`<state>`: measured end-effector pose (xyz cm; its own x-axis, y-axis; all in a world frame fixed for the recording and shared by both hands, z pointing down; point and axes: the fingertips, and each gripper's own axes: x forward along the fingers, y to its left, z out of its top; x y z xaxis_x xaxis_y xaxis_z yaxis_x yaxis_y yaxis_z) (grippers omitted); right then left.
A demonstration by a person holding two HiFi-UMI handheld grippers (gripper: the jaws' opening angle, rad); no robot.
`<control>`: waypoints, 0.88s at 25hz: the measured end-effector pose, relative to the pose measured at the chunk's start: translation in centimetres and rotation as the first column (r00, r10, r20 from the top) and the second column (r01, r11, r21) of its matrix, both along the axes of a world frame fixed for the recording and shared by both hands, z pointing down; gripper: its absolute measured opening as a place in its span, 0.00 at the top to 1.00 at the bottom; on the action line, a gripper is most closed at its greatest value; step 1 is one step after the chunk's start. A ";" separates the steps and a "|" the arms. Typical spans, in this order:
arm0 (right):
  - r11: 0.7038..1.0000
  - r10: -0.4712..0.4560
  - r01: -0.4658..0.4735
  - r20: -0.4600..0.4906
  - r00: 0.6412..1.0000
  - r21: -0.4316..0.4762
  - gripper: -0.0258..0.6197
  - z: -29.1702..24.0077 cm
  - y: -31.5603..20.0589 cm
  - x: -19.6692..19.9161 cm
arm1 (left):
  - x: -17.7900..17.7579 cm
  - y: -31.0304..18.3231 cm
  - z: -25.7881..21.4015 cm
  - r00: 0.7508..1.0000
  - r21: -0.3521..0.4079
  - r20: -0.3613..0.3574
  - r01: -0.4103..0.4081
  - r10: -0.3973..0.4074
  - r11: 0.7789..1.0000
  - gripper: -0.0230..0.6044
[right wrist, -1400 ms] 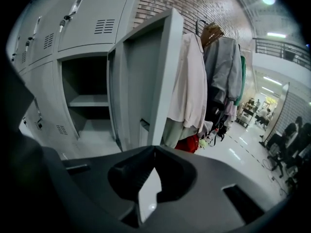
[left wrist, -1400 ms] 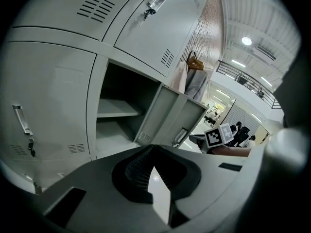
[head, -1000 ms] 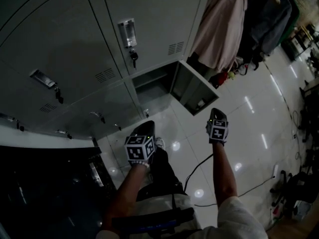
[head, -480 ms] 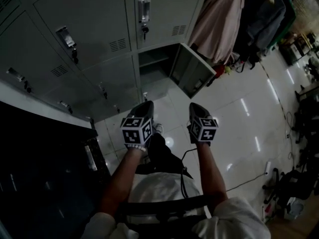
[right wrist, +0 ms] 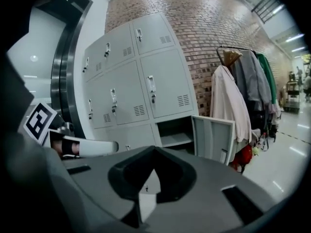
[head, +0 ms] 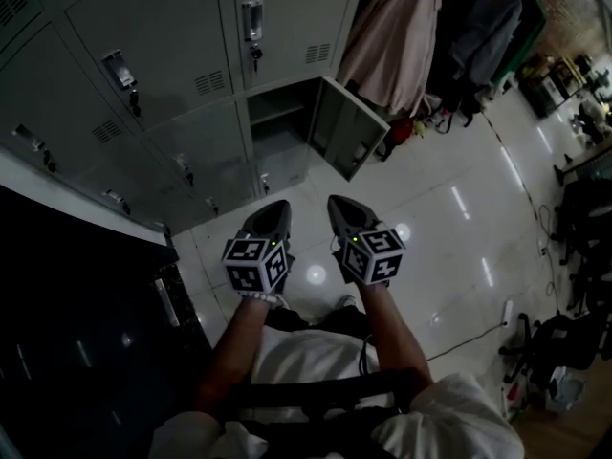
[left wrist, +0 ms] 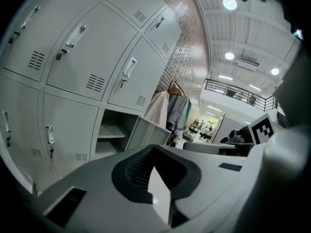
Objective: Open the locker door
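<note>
**Grippers closed and empty before an open locker**
The left gripper (head: 275, 208) and right gripper (head: 339, 208) have their jaws pressed together on nothing. They are held side by side above the glossy floor (head: 440, 189), each carrying a cube (head: 256, 266) printed with black-and-white square markers. Well ahead, the grey locker door (head: 344, 140) stands swung open on the bottom row, its shelf (head: 277, 115) exposed, beside hanging coats (head: 392, 46).

A brick wall (right wrist: 218, 13) rises behind a rack of hanging coats (right wrist: 243, 96), above a glossy white floor (head: 435, 256) reflecting ceiling lights (left wrist: 229, 3).
</note>
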<state>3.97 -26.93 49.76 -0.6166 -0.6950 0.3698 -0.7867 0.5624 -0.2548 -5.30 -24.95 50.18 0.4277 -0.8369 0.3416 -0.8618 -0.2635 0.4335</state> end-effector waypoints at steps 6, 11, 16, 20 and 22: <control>0.996 -0.085 0.085 0.030 0.996 -0.006 0.94 -0.6 2.9 0.9 | 3.3 1.5 -0.8 1.000 0.016 0.012 0.026 -0.027 1.000 0.97; 0.990 -0.137 0.138 0.048 0.989 -0.019 0.94 -0.7 4.8 4.7 | 7.8 3.0 -1.1 0.998 -0.003 0.033 0.054 -0.054 0.999 0.97; 0.978 -0.204 0.206 0.074 0.976 -0.024 0.94 -1.5 6.1 7.2 | 10.1 5.0 -2.6 0.993 0.010 0.072 0.091 -0.092 0.996 0.97; 0.968 -0.250 0.250 0.050 0.967 -0.002 0.94 -2.3 7.4 7.5 | 10.2 6.5 -3.2 0.987 0.025 0.079 0.140 -0.142 0.990 0.97; 0.965 -0.263 0.263 0.039 0.964 0.018 0.94 -2.8 7.7 7.6 | 10.3 7.0 -3.5 0.984 0.029 0.073 0.162 -0.163 0.986 0.97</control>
<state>11.52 -19.24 46.98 -0.7924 -0.5108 0.3335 -0.6000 0.7512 -0.2750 5.03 -17.94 46.67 0.2592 -0.9012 0.3474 -0.9239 -0.1265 0.3612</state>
